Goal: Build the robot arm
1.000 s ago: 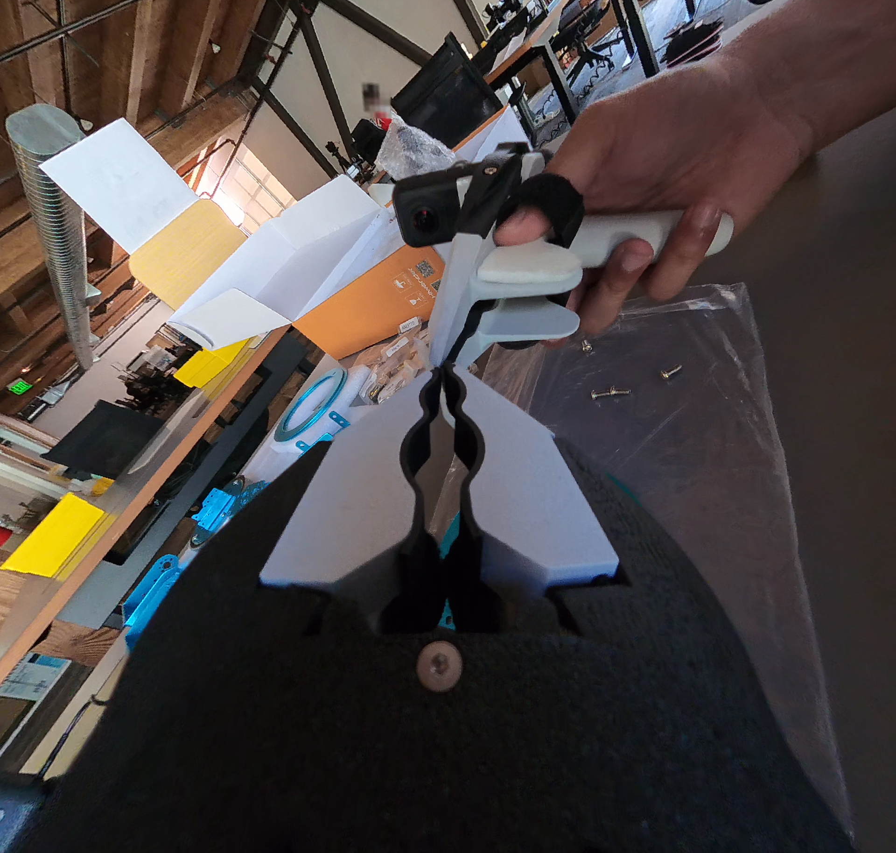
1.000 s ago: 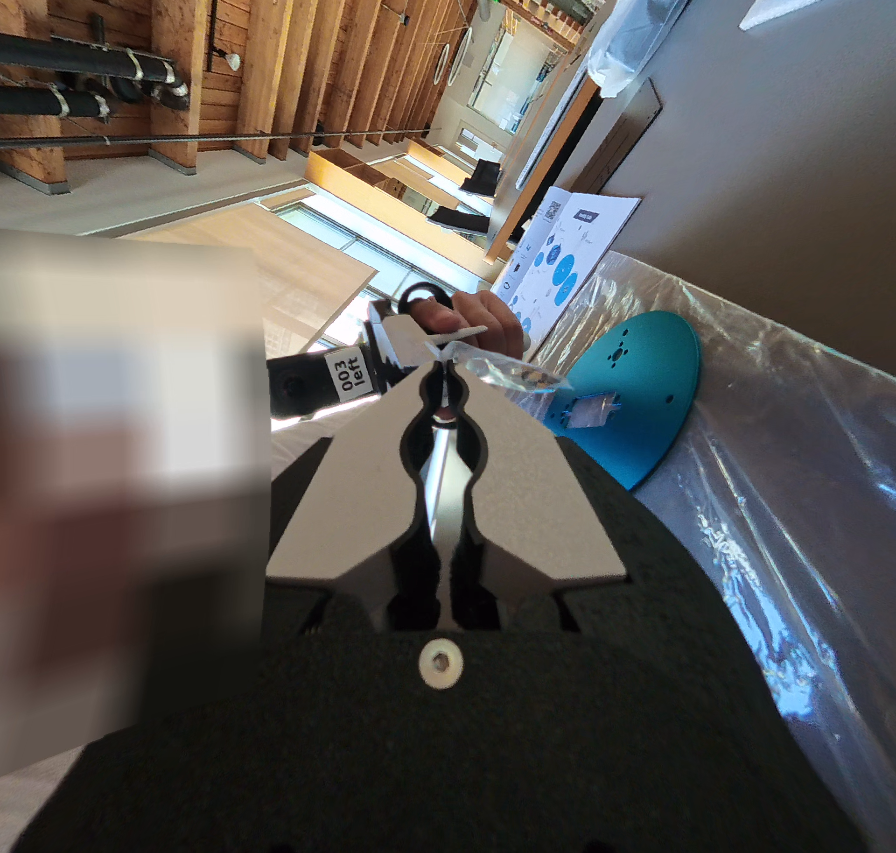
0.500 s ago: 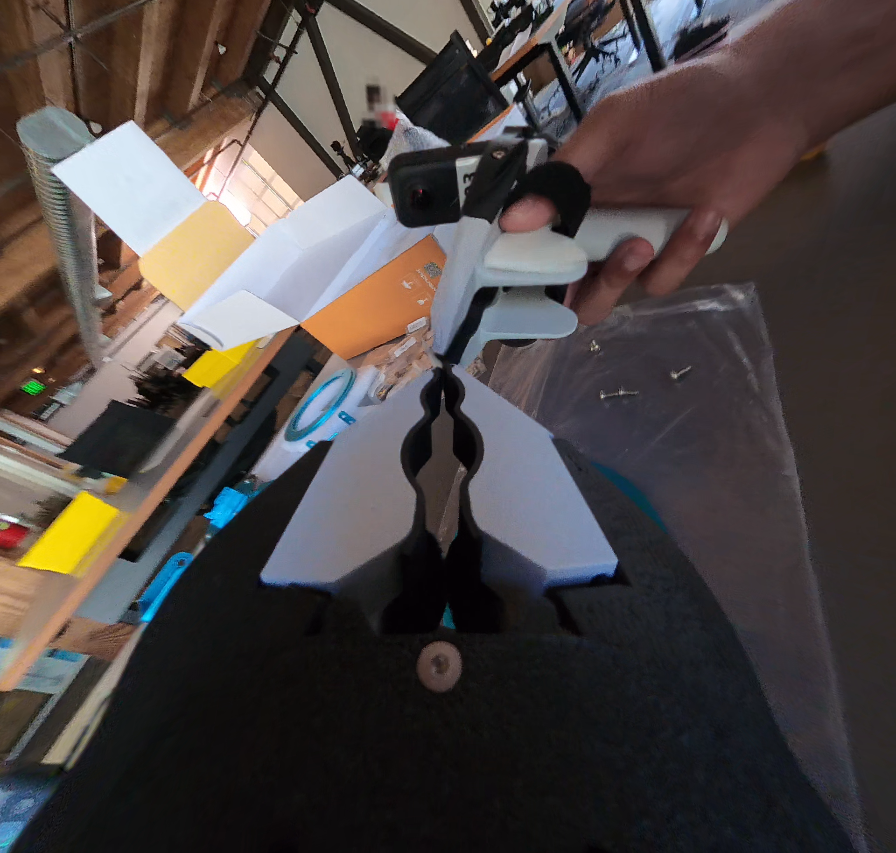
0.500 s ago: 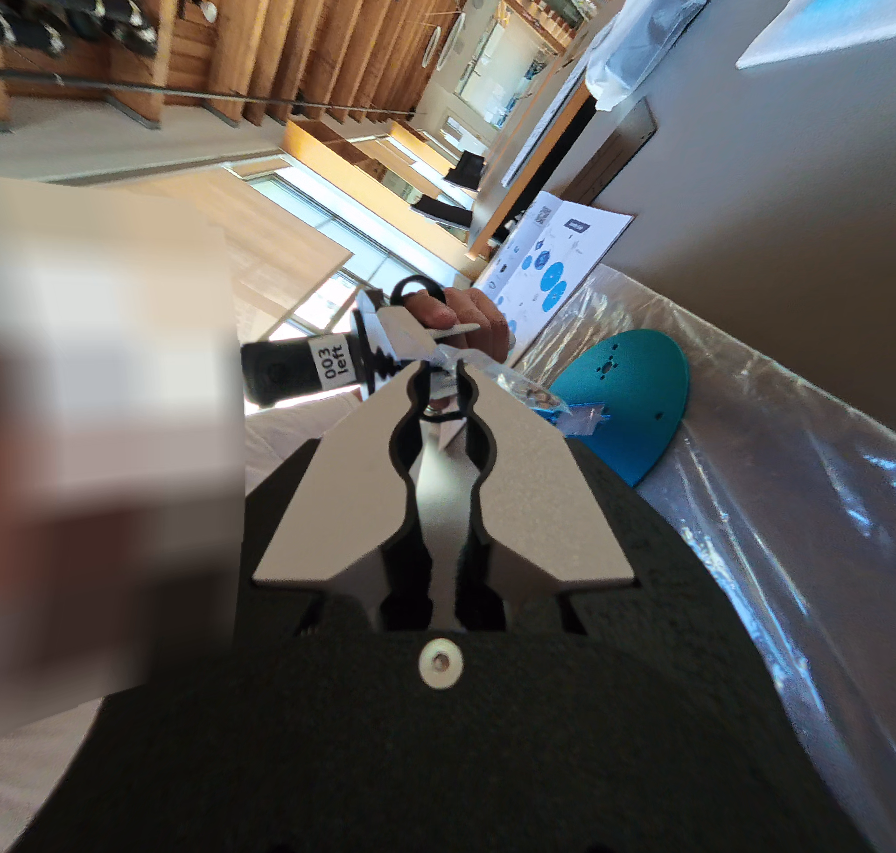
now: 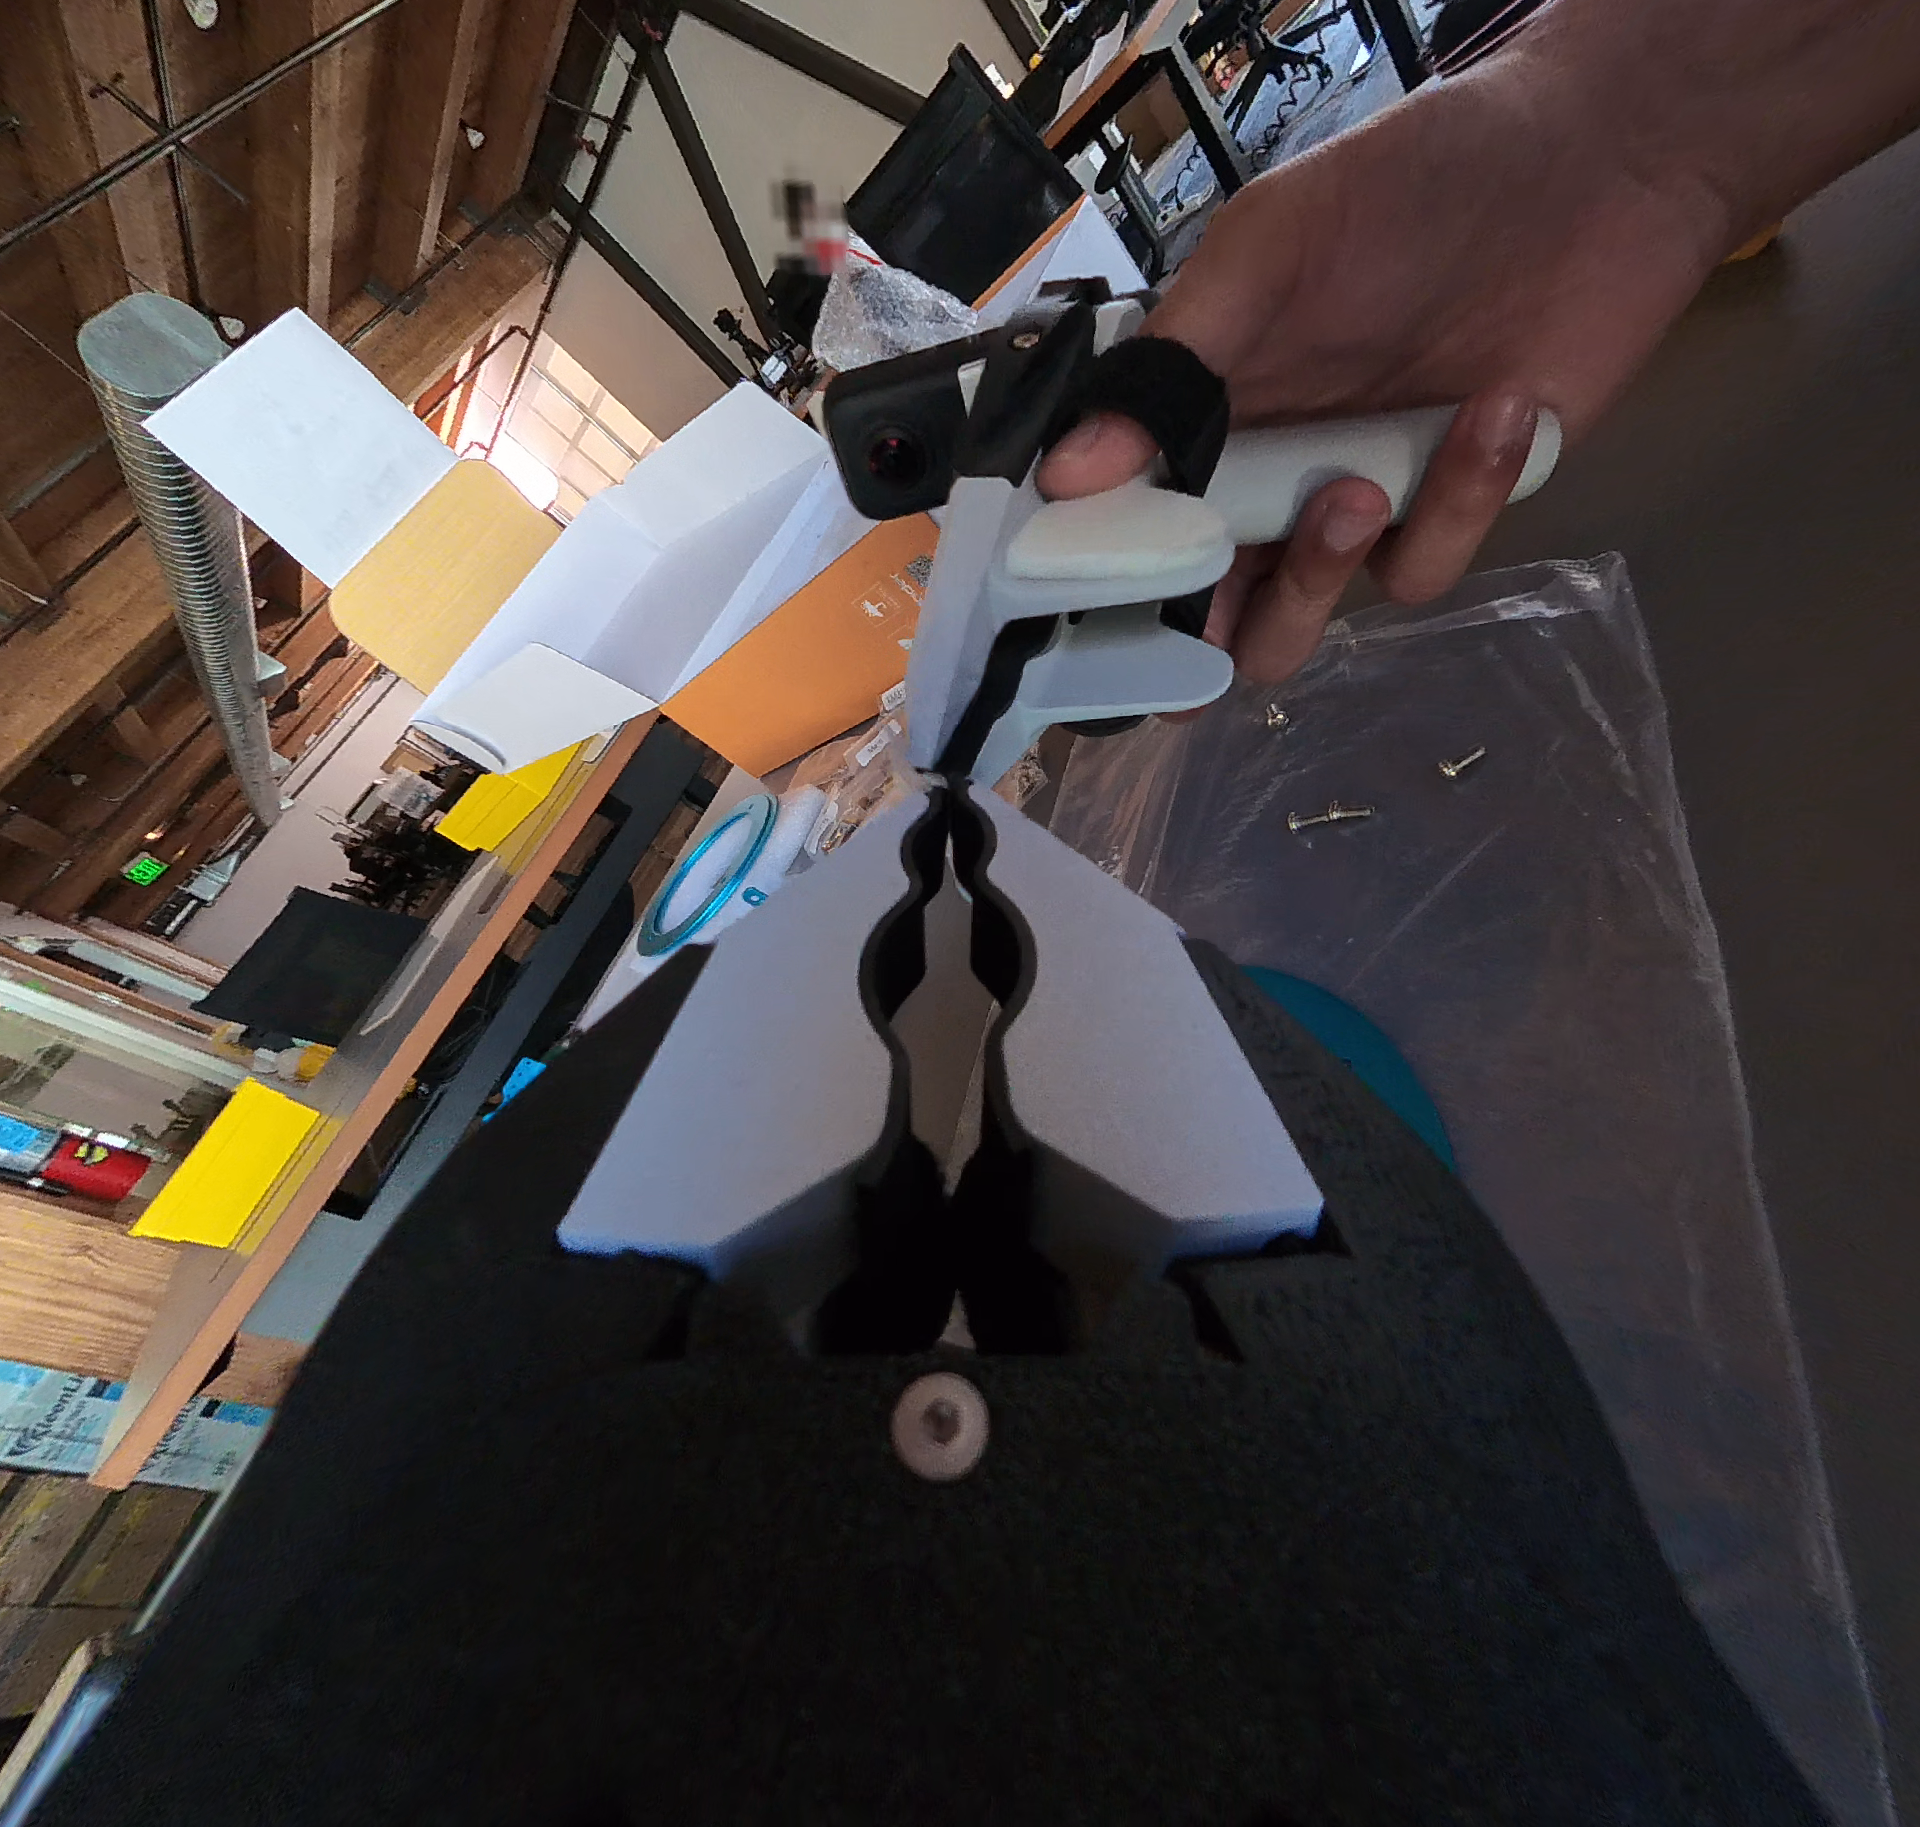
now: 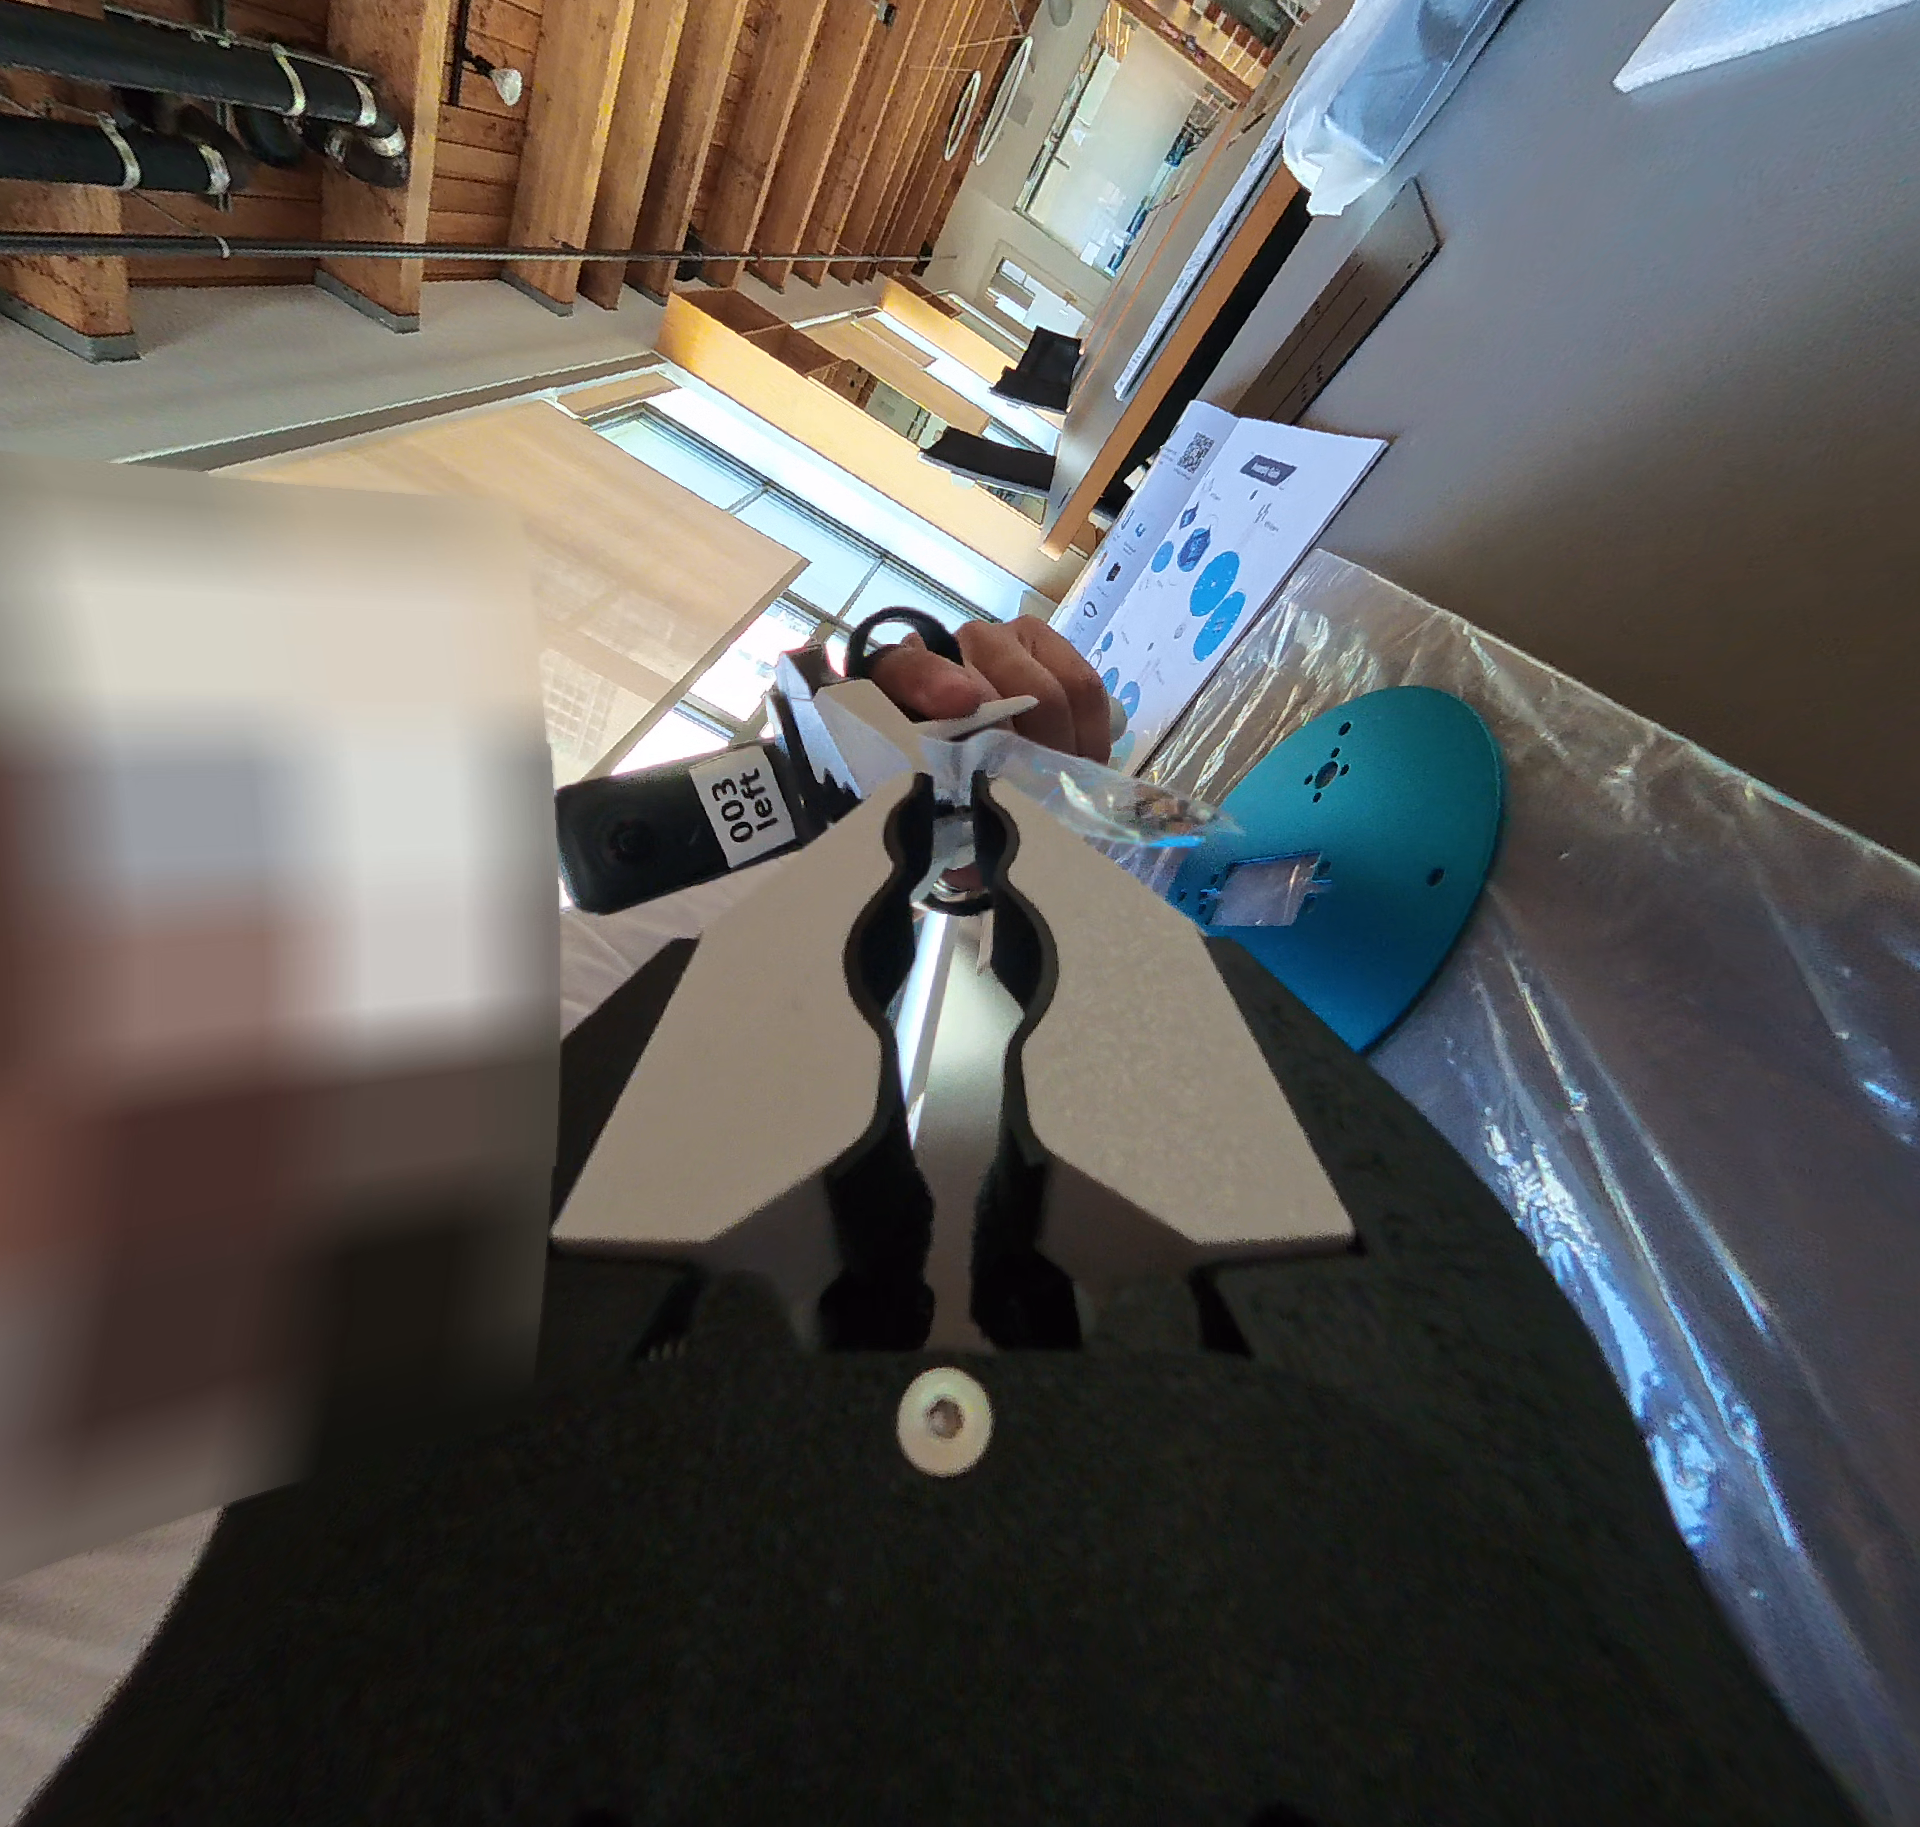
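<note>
Two hand-held grippers, left (image 5: 948,806) and right (image 6: 948,803), both pinch one small clear bag (image 6: 1117,803); three screws (image 5: 1330,817) lie nearby.

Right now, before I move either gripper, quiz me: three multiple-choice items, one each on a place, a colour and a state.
1. Where do the loose metal screws lie?
A. on the clear plastic sheet
B. in an orange cardboard box
C. on a printed leaflet

2. What colour is the round perforated metal plate?
A. red
B. teal
C. yellow

3. How is the small clear plastic bag?
A. flat on the table
B. inside a box
C. held up between the left gripper and the right gripper

Key:
1. A: the screws rest on the sheet.
2. B: its face is teal.
3. C: both grippers' tips meet at its edge, in the air.
</note>
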`<action>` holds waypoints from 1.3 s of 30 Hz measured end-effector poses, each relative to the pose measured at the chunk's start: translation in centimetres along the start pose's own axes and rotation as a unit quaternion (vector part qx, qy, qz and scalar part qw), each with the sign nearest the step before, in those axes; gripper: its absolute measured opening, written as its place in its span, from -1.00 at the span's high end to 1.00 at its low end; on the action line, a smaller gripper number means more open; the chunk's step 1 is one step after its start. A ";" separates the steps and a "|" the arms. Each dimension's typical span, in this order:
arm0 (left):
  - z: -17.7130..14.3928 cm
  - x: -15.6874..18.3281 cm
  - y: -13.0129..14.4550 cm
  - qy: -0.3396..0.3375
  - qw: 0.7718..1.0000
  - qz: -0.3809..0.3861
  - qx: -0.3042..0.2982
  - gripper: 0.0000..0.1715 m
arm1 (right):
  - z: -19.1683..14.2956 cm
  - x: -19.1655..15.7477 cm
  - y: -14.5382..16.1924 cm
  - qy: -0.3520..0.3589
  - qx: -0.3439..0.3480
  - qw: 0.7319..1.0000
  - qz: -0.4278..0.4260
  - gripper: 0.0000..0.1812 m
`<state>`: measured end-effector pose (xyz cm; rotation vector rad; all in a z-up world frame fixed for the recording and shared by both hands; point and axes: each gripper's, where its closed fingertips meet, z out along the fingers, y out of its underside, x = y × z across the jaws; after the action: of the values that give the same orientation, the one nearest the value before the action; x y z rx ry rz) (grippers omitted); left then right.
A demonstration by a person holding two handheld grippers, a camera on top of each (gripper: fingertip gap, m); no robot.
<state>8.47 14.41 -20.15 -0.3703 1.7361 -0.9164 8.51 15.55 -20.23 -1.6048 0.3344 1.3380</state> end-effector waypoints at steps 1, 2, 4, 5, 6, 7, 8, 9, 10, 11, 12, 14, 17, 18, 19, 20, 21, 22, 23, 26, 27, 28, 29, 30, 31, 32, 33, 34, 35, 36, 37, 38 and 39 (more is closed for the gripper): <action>0.0 0.0 0.0 0.001 1.000 -0.003 0.001 1.00 | 0.0 0.0 0.0 0.001 0.000 1.000 -0.001 0.95; 0.0 0.0 0.0 0.003 1.000 -0.003 0.002 1.00 | 0.0 0.1 0.0 0.003 -0.001 1.000 -0.002 0.96; 0.0 0.0 0.0 0.002 1.000 0.000 0.002 1.00 | 0.0 0.1 0.0 0.002 -0.001 1.000 -0.002 0.96; 0.0 0.0 0.0 0.001 1.000 0.003 0.001 1.00 | 0.0 0.1 0.0 0.002 -0.001 1.000 -0.002 0.96; 0.0 0.0 0.0 0.001 1.000 0.005 -0.001 1.00 | 0.0 0.1 0.0 0.001 0.000 1.000 -0.002 0.95; 0.0 0.0 0.1 0.000 1.000 0.006 -0.002 1.00 | 0.0 0.0 0.0 -0.002 0.001 1.000 -0.001 0.92; 0.1 0.0 0.1 0.000 1.000 0.007 -0.004 1.00 | 0.0 -0.1 0.0 -0.007 0.003 1.000 0.003 0.87; 0.1 0.0 0.2 0.000 1.000 0.007 -0.005 1.00 | 0.1 -0.1 -0.1 -0.011 0.005 1.000 0.009 0.83; 0.1 0.0 0.2 0.001 1.000 0.006 -0.004 1.00 | 0.1 -0.1 -0.1 -0.011 0.006 1.000 0.010 0.83; 0.1 0.0 0.2 0.002 1.000 0.004 -0.004 1.00 | 0.1 -0.1 -0.1 -0.009 0.005 1.000 0.008 0.84; 0.1 0.1 0.2 0.002 1.000 0.004 -0.005 1.00 | 0.1 0.0 0.0 -0.006 0.004 1.000 0.005 0.85; 0.1 0.1 0.2 0.002 1.000 0.004 -0.005 1.00 | 0.1 0.0 0.0 -0.002 0.003 1.000 0.001 0.86; 0.1 0.1 0.2 0.003 1.000 0.001 -0.004 1.00 | 0.1 0.1 0.0 0.002 0.002 1.000 -0.001 0.89; 0.1 0.1 0.2 0.003 1.000 0.000 -0.004 1.00 | 0.1 0.2 0.0 0.002 0.002 1.000 0.000 0.90; 0.1 0.1 0.2 0.003 1.000 0.001 -0.004 1.00 | 0.0 0.2 0.0 0.002 0.002 1.000 0.000 0.90; 0.1 0.1 0.2 0.004 1.000 0.000 -0.004 1.00 | 0.1 0.2 0.0 0.001 0.002 1.000 0.001 0.90; 0.1 0.1 0.2 0.005 1.000 -0.002 -0.004 1.00 | 0.1 0.2 0.0 0.000 0.002 1.000 0.002 0.90; 0.1 0.1 0.1 0.005 1.000 -0.006 -0.003 1.00 | 0.0 0.2 0.0 0.000 0.002 1.000 0.001 0.90; 0.1 0.0 0.1 0.007 1.000 -0.010 -0.002 1.00 | 0.0 0.1 0.0 0.000 0.002 1.000 0.001 0.90; 0.1 0.0 0.1 0.008 1.000 -0.013 0.000 1.00 | 0.0 0.1 0.0 0.000 0.001 1.000 -0.001 0.91; 0.1 0.0 0.0 0.009 1.000 -0.013 0.000 1.00 | 0.0 0.1 0.0 0.000 0.000 1.000 -0.001 0.91; 0.1 0.0 0.0 0.009 1.000 -0.014 0.000 1.00 | 0.0 0.1 0.0 0.000 0.000 1.000 -0.002 0.91; 0.1 0.0 0.0 0.009 1.000 -0.016 0.001 1.00 | 0.0 0.0 0.0 -0.001 0.000 1.000 -0.004 0.91; 0.1 0.0 0.0 0.011 1.000 -0.019 0.001 1.00 | 0.0 0.0 0.0 -0.002 -0.001 1.000 -0.004 0.91; 0.1 0.0 0.0 0.012 1.000 -0.024 0.002 1.00 | 0.0 0.0 0.0 -0.002 -0.001 1.000 -0.004 0.91; 0.1 0.0 0.0 0.014 0.999 -0.028 0.004 1.00 | 0.0 0.0 0.0 -0.004 -0.001 1.000 -0.005 0.91; 0.1 0.0 -0.1 0.015 0.999 -0.033 0.005 1.00 | 0.0 0.0 0.0 -0.006 -0.001 1.000 -0.006 0.92; 0.1 -0.1 -0.1 0.017 0.999 -0.038 0.006 1.00 | 0.0 -0.1 0.0 -0.007 -0.001 1.000 -0.007 0.92; 0.1 -0.1 -0.1 0.018 0.999 -0.043 0.007 1.00 | 0.0 -0.1 0.0 -0.008 -0.001 1.000 -0.007 0.92; 0.0 -0.1 -0.2 0.019 0.999 -0.046 0.009 1.00 | 0.0 -0.1 0.0 -0.010 -0.001 1.000 -0.008 0.92; 0.0 -0.2 -0.2 0.019 0.999 -0.048 0.010 1.00 | 0.0 -0.2 0.0 -0.011 0.000 1.000 -0.010 0.92; 0.0 -0.2 -0.3 0.019 0.999 -0.050 0.011 1.00 | 0.0 -0.2 0.0 -0.012 -0.001 1.000 -0.011 0.92; 0.0 -0.2 -0.3 0.019 0.998 -0.053 0.012 1.00 | 0.0 -0.3 -0.1 -0.013 0.000 1.000 -0.012 0.92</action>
<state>8.49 14.34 -19.79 -0.4340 1.7530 -1.0248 8.44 15.49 -19.96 -1.5855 0.2979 1.3391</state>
